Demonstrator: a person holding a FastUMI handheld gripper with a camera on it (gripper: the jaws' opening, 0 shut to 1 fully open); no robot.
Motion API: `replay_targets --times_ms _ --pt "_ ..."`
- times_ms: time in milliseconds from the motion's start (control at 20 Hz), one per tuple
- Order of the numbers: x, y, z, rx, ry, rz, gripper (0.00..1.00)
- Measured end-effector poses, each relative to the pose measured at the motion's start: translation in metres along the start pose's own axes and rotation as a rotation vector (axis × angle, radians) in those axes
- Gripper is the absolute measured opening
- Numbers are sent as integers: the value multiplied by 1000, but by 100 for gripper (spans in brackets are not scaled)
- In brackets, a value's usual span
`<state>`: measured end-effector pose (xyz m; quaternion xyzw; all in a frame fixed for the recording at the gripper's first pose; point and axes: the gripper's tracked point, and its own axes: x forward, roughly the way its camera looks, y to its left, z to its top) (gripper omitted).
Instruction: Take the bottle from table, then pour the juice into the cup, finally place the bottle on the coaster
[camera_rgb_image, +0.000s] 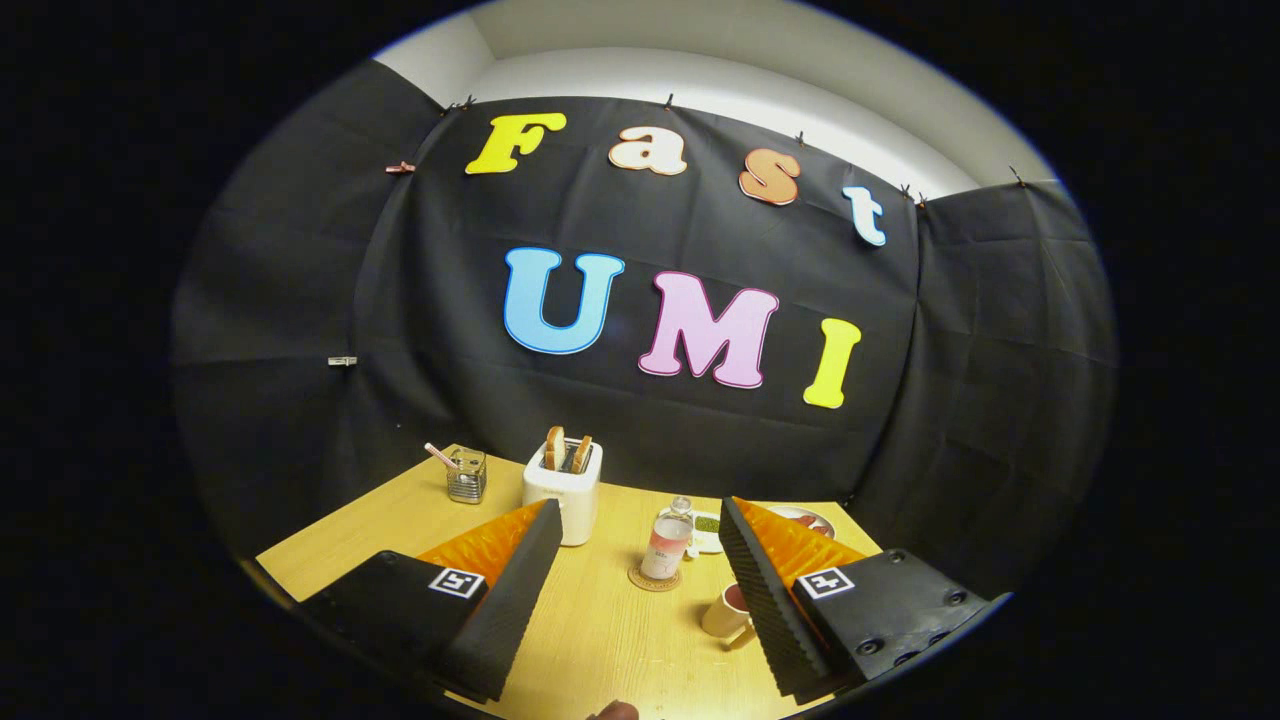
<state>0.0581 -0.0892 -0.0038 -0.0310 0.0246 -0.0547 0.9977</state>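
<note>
- Gripper fingers were spread wide apart, nothing between the pads, held above the table.
- Bottle stood upright on the round coaster, beyond the fingers and in the gap between them. Clear body, pale pink liquid in its lower part, cap on.
- Cup sat just beside the right finger, partly hidden by it, near the coaster but apart from it. Handle faced the near side; dark reddish juice was visible inside.
- White toaster stood behind the left finger with two toast slices sticking up from the slots.
- Small glass holder sat left of the toaster, near the wall, with a pink stick leaning out.
- Small dish with something green sat behind the bottle; a plate with red content was past the right finger, contents too small to tell.
</note>
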Motion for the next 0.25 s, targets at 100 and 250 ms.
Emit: replay_targets --times_ms 100,250 --pt "2 2 -4 47 8 -6 97" --pt "0 -5 -7 56 18 -28 97"
